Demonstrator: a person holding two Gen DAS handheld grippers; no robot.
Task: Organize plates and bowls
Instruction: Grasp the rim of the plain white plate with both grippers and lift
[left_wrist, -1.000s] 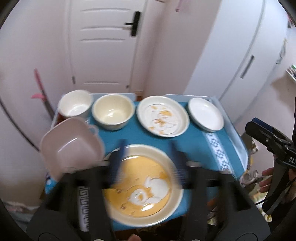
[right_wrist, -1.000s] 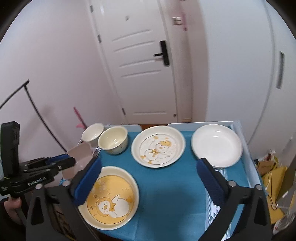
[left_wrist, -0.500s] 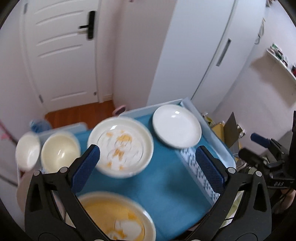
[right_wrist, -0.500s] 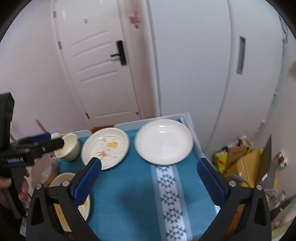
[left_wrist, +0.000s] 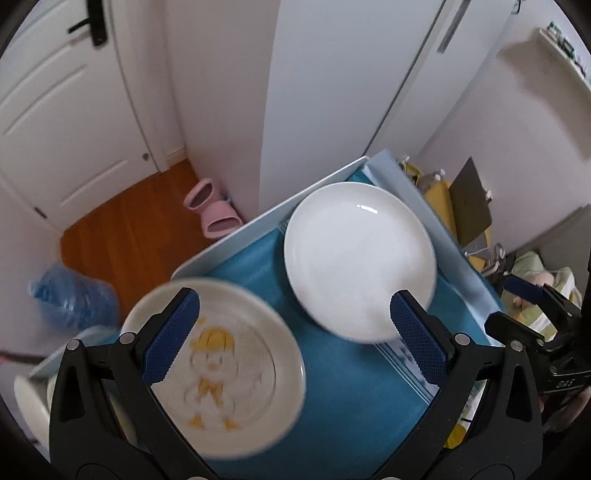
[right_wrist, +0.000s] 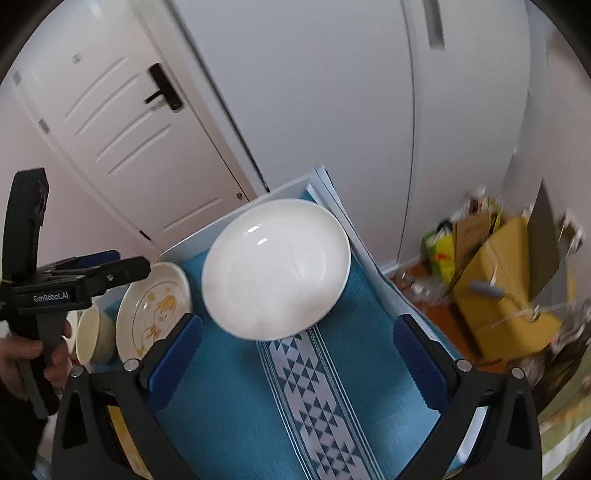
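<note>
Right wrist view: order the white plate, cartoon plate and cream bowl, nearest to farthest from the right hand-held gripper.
1. White plate: just ahead of the right hand-held gripper, centre.
2. Cartoon plate: left, beside the white plate.
3. Cream bowl: farthest left, by the table edge.

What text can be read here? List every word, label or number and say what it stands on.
"GenRobot.AI": white lettering on the black body of the left gripper, seen in the right wrist view.
Pale markings on the body of the right gripper in the left wrist view: too blurred and partly cut off to read.
Items on the wall shelf: too small to read.
The cartoon plate bears a picture only, no readable text.
</note>
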